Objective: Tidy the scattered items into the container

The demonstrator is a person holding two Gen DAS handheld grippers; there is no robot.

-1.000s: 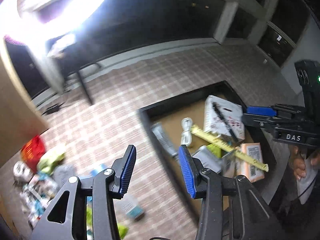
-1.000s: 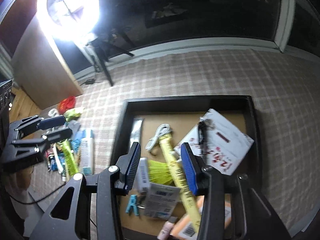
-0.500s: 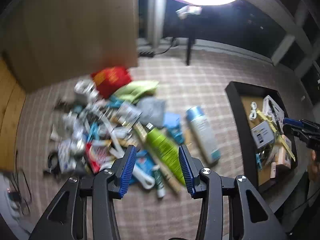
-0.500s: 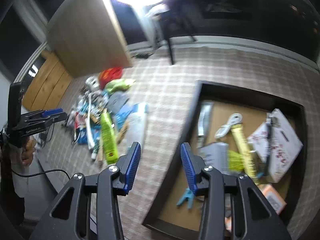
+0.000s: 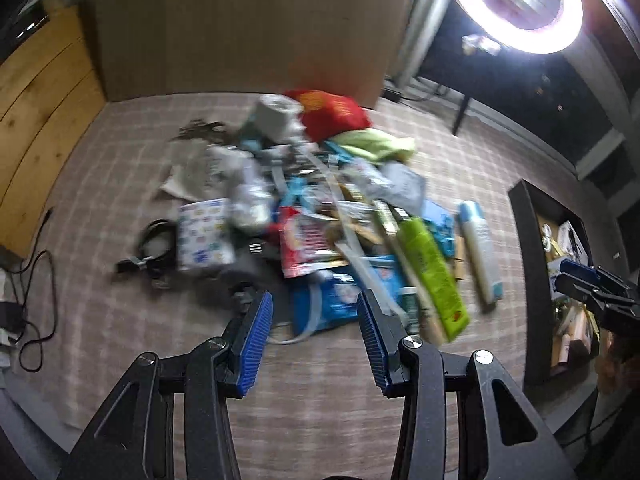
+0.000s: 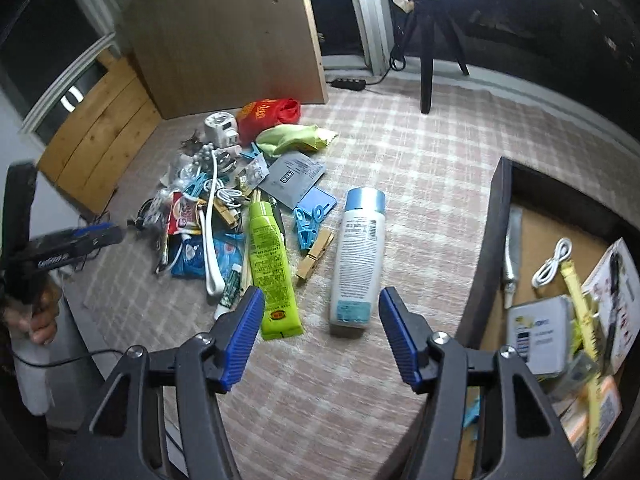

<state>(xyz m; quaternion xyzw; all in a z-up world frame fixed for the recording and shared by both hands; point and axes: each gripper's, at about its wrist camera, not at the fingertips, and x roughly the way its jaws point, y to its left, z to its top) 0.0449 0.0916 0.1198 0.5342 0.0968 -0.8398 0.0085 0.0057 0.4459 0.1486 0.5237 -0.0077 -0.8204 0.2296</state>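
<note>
A heap of scattered items (image 6: 224,208) lies on the checked cloth: a lime green tube (image 6: 272,264), a white bottle with a blue cap (image 6: 358,256), blue clips (image 6: 306,222), a wooden peg (image 6: 316,254), a red bag (image 6: 268,114). The black tray (image 6: 494,216) at the right holds several items, among them a yellow tape measure (image 6: 580,300). My right gripper (image 6: 322,332) hovers over the cloth near the bottle's base; its jaws are opening, nothing between them. My left gripper (image 5: 314,332) stands open and empty above the heap's near edge (image 5: 332,300).
A brown board (image 6: 224,32) leans behind the heap, wooden cabinets (image 6: 100,136) to its left. A ring light (image 5: 516,4) on a tripod (image 6: 428,48) stands at the back. Black cables (image 5: 28,312) lie at the cloth's left edge. A hand (image 6: 40,320) grips the left tool.
Both grippers have swung from above the tray leftward to the heap and dropped lower. The right jaws have widened. The left jaws keep the same gap.
</note>
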